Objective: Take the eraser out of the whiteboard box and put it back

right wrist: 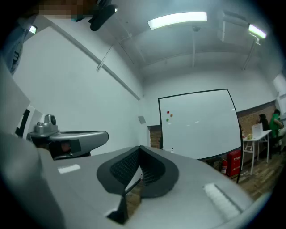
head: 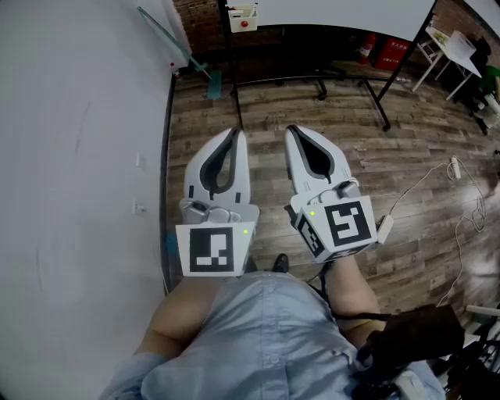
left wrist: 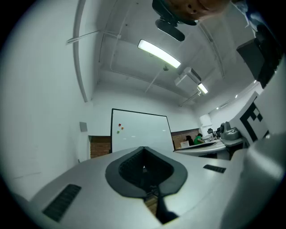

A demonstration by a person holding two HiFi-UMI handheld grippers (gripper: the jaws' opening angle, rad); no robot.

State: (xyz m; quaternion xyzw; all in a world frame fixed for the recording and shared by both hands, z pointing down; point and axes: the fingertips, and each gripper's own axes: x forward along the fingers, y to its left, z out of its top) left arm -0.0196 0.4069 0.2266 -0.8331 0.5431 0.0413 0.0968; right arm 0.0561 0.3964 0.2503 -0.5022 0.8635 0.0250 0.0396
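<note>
Claws, left (head: 237, 133) and right (head: 291, 130), are both clenched tip to tip with nothing between them. They are held side by side at mid-frame above the wooden floor (head: 328, 156).

Whiteboard (head: 344, 11) spans the top edge, well apart from both claws. Its stand (head: 379, 101) splays across the floor beneath, so an approaching foot could catch it and jolt the board.

Whiteboard box (head: 243, 16), at upper centre, is small. A claw arriving unopened would probably knock it rather than enter it.

Eraser cannot be made out at this range and is presumably inside the box. A shallow pinch could let it drop.

Left forearm (head: 178, 322) and right forearm (head: 353, 287) reach forward from the torso, with the claws roughly level and pointing toward the board.
</note>
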